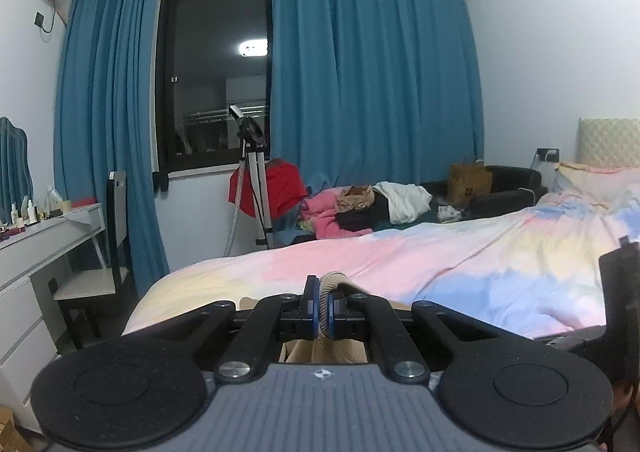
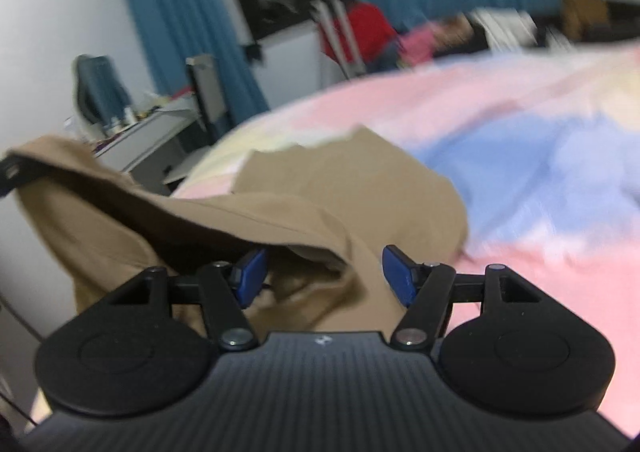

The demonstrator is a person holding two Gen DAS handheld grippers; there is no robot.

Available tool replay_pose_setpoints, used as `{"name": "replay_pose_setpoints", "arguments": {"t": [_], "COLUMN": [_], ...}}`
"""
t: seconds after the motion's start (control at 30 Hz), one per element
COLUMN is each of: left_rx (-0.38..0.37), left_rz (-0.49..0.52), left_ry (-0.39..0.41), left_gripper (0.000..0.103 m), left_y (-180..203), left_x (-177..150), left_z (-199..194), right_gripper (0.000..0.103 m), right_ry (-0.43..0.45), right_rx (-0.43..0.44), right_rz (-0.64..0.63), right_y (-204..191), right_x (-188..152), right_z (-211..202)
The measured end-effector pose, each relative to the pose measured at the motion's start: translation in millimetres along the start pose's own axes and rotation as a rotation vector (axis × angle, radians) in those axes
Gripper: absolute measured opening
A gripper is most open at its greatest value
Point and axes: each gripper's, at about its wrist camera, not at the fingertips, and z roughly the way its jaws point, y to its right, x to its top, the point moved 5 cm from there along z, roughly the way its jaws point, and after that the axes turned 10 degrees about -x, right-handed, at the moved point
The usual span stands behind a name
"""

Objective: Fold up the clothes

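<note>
**Left wrist view: tan garment pinched, right jaws wide**

Left wrist view, from left to right: a white dressing table (image 1: 48, 240) with small bottles stands by the wall, then a chair (image 1: 108, 244), blue curtains (image 1: 372, 64) around a dark window (image 1: 212, 72), and a tripod (image 1: 254, 180) with a red cloth (image 1: 280, 188) behind it. A heap of clothes (image 1: 360, 208) lies beyond the pastel bedspread (image 1: 460, 264). Low in the middle, the left gripper (image 1: 325, 312) has its 2 blue pads closed tight on a fold of the tan garment (image 1: 340, 280).

Right wrist view, blurred: the tan garment (image 2: 280, 212) hangs from the far left edge, drapes across the bedspread (image 2: 540, 156) and bunches just ahead of the right gripper (image 2: 324, 272). Its jaws stand wide apart, with cloth lying between the pads but neither pad pressing on it.
</note>
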Motion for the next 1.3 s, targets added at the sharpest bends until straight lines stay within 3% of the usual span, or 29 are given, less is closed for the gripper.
{"name": "replay_pose_setpoints", "arguments": {"t": [0.17,0.23,0.3,0.33,0.47,0.57,0.63,0.77,0.93,1.0,1.1,1.17,1.3], "left_rx": [0.027,0.031,0.031,0.028,0.011,-0.017,-0.028,-0.010,-0.011,-0.030,-0.101,-0.146,-0.138], "left_rz": [-0.023,-0.025,-0.022,-0.017,0.008,0.035,0.072,0.213,0.385,0.385,0.345,0.309,0.316], "left_ry": [-0.010,-0.028,-0.053,-0.069,-0.146,-0.229,-0.268,-0.309,-0.291,-0.230,-0.091,-0.067,-0.186], "left_gripper": [0.004,0.004,0.004,0.004,0.008,0.022,0.038,0.051,0.059,0.066,0.084,0.085,0.084], "left_y": [-8,-12,-15,-15,-15,-13,-10,2,21,26,37,47,71], "left_x": [1,-2,-5,-7,-17,-30,-38,-53,-59,-50,-35,-34,-55], "left_z": [1,4,7,9,18,26,30,37,31,21,5,11,63], "right_gripper": [0.063,0.026,0.013,0.011,0.009,0.008,0.008,0.008,0.008,0.008,0.008,0.008,0.008], "right_ry": [-0.180,-0.194,-0.170,-0.145,-0.022,0.053,0.084,0.098,0.101,0.112,0.139,0.161,0.217], "right_rx": [-0.015,0.002,0.015,0.024,0.044,0.046,0.045,0.023,0.030,0.043,0.057,0.080,0.104], "right_rz": [0.125,0.160,0.175,0.166,0.078,0.007,-0.031,-0.073,-0.052,-0.041,-0.042,-0.044,-0.076], "right_y": [24,30,34,32,22,13,7,4,9,10,9,6,-1], "right_x": [-8,-10,-8,-4,12,19,20,20,22,24,27,30,34], "right_z": [15,13,8,4,-12,-25,-31,-32,-32,-35,-41,-45,-54]}}
